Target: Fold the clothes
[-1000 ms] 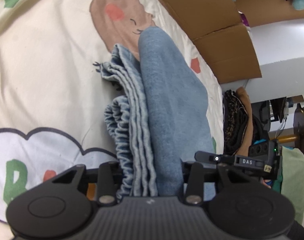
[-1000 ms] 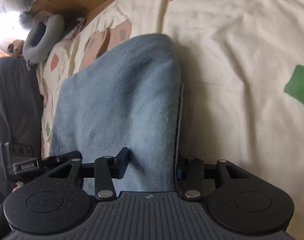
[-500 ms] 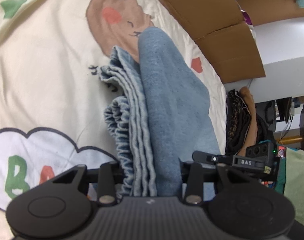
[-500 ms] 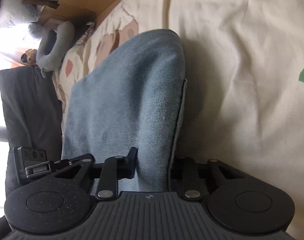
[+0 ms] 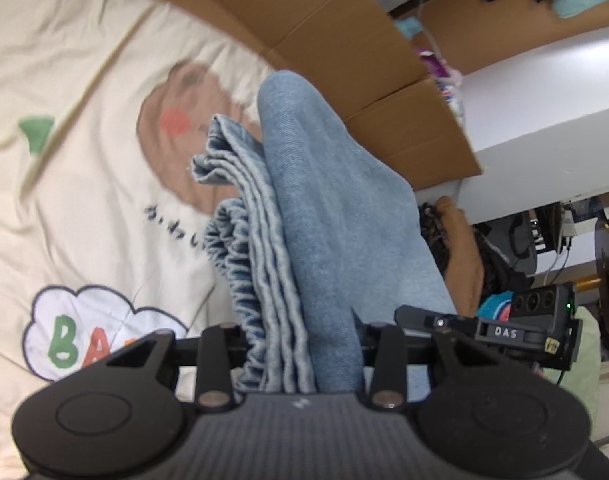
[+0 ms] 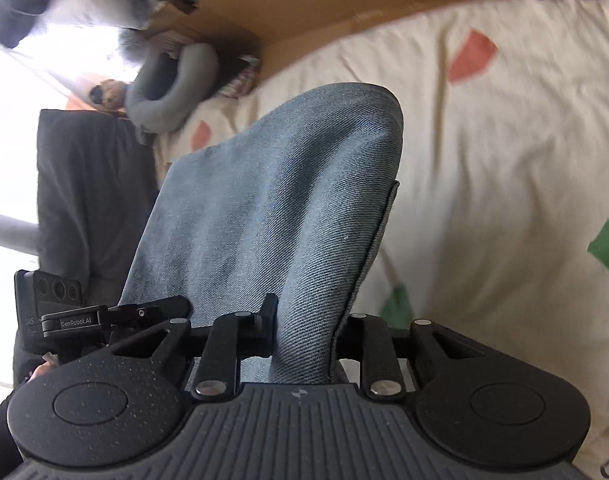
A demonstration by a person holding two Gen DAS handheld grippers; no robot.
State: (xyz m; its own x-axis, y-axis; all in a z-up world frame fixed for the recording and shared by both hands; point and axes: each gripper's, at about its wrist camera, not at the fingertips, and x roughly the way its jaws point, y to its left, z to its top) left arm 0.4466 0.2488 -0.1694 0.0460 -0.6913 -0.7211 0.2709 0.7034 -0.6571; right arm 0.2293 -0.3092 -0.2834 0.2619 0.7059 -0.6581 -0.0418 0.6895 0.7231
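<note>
Denim sits clamped in both your grippers — left gripper (image 5: 300,344) has its jaws pinched on the thick end of the blue garment (image 5: 328,216), elastic waistband gathers and several stacked layers bunched betw. the pads; right gripper (image 6: 304,340) is squeezed tight on a thinner fold of the same cloth (image 6: 272,208), edge seam running just inside its right-hand finger. From each pair of jaws the garment runs fwd and away, long axis roughly in line w/ the fingers, ending in a rounded folded end that hangs toward the cream printed bedsheet (image 5: 72,128). Looks like the cloth is mostly off the sheet, though whether the far end touches it I can't tell. Key relation for your next move: the free end lies ahead of and below both grippers, so you'd likely carry the held edge fwd over it or lay it down along that same axis — keep both hands level w/ each other so the fold stays square. Neither hand is clearly nearer the far end; the left carries the bulkier side, so it may sag more. Cardboard boxes (image 5: 364,64) sit beyond the bed edge, well clear of the garment. A grey neck pillow (image 6: 172,84) lies off by the far corner.
</note>
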